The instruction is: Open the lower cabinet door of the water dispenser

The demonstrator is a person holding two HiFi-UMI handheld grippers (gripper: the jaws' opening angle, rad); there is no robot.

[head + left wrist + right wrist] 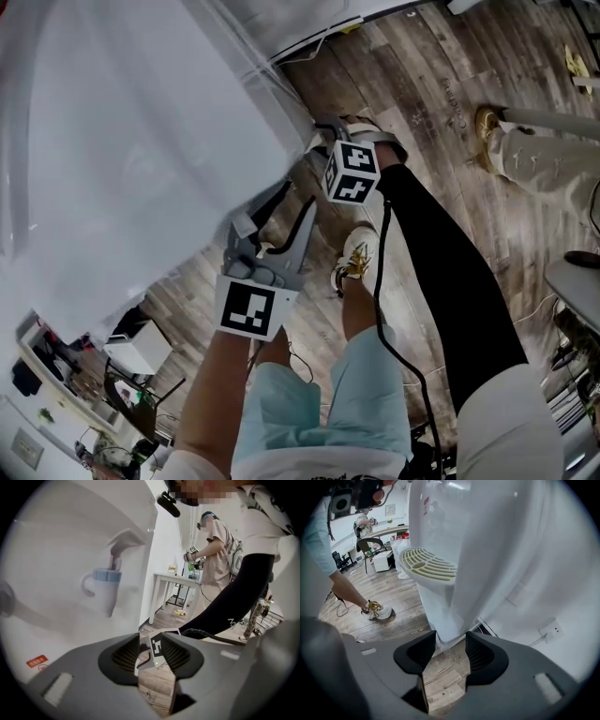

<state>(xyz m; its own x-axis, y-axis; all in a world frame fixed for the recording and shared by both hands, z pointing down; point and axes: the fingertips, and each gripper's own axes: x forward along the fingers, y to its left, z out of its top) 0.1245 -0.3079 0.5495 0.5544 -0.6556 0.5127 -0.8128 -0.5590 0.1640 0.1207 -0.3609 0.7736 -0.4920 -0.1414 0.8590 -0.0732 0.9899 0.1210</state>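
A tall white water dispenser (141, 141) fills the left of the head view, standing on a wood plank floor (441, 84). The left gripper (278, 220) hangs in front of it. Its jaws are spread and empty, and its own view shows only floor and the other gripper's marker cube between them, with the dispenser's blue tap (107, 576) up to the left. To the right, the right gripper (323, 141) points down at the dispenser's bottom corner. Its jaws are also spread, with nothing gripped. In its own view that bottom corner shows just beyond the jaw tips. The lower cabinet door (433, 606) sits under the slotted drip tray (430, 565) and looks flush with the body.
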